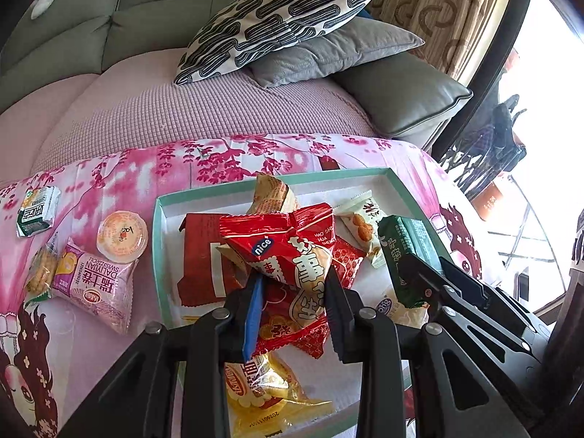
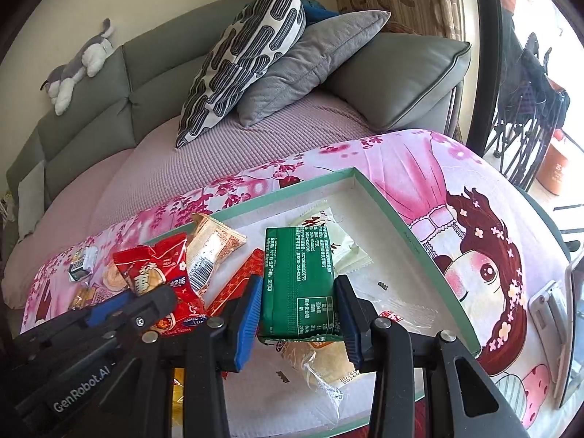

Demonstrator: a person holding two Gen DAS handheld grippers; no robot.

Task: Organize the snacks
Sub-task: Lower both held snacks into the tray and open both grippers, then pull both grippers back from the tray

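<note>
Left wrist: fingers [image 1: 292,310] clench crinkly red foil packet [image 1: 288,252]; right fingers [image 2: 299,310] clench flat green pack [image 2: 297,273].

Shallow mint-green cardboard tray [image 1: 157,241]: one. Wrapped snack packets outside it on the floral cloth: three. Round clear jelly cup [image 1: 122,234]: one. Sofa cushions: three.

Home living room, my usual spot. Grey-green sofa [image 2: 109,109] behind, pink knitted throw [image 1: 204,109] over seat. Patterned cushion [image 1: 277,22] leaning on grey cushion [image 1: 335,51]. Plush toy [image 2: 78,65] lying on sofa back. Patterned curtain [image 1: 438,11] beside bright window. Table in front under pink cartoon cloth [image 2: 456,182], household sort. Domestic, lived-in, nothing industrial.
</note>
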